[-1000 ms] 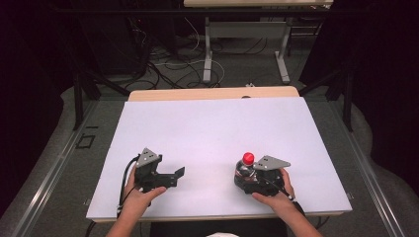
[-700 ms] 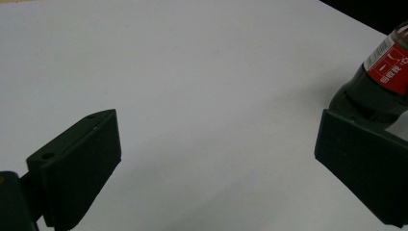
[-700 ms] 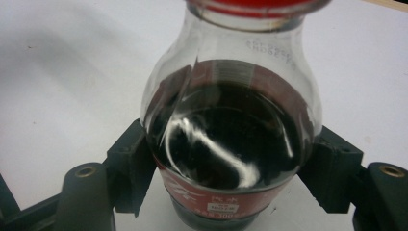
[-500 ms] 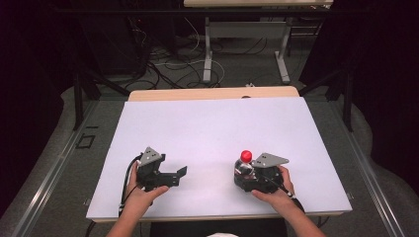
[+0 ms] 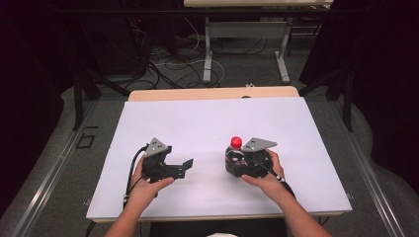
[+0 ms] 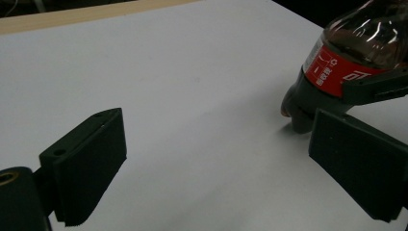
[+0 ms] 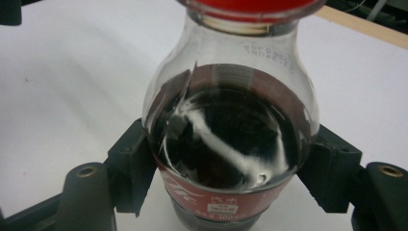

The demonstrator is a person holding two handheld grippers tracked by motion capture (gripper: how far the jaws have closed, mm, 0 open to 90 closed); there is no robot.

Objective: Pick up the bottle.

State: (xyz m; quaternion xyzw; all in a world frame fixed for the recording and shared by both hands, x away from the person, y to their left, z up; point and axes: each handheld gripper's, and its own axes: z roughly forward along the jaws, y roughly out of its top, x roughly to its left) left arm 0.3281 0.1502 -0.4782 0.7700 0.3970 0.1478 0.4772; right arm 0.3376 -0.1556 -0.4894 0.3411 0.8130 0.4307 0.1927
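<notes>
Right now we've got the cola bottle [image 5: 236,154] clamped in the right gripper [image 5: 240,163], jaws closed on its lower body, one on each side of the red label. In the right gripper view the bottle [image 7: 231,130] rises between the two black jaws w/ dark drink inside, clear shoulder above the liquid and the red cap [image 7: 250,7] at the top edge. From the high view the bottle sits in the near-right part of the white tabletop [image 5: 207,123], red cap [image 5: 236,142] poking up just in front of the grey three-cornered plate [image 5: 257,144]; our right hand [image 5: 264,177] wraps the gripper body from behind. In the left gripper view the bottle [image 6: 351,53] leans, and we can't tell whether its base touches the tabletop or is just above it. The left gripper [image 5: 180,168] sits near-left, well apart from the bottle, jaws pointing toward it. Its jaws have just been closing a bit but stand wide open w/ nothing between them, only bare white tabletop [image 6: 192,72]. Our left hand [image 5: 146,185] holds that gripper from behind, cable [image 5: 132,170] looping off its left side. Beyond the white surface a wooden tabletop edge [image 5: 197,94] shows.
</notes>
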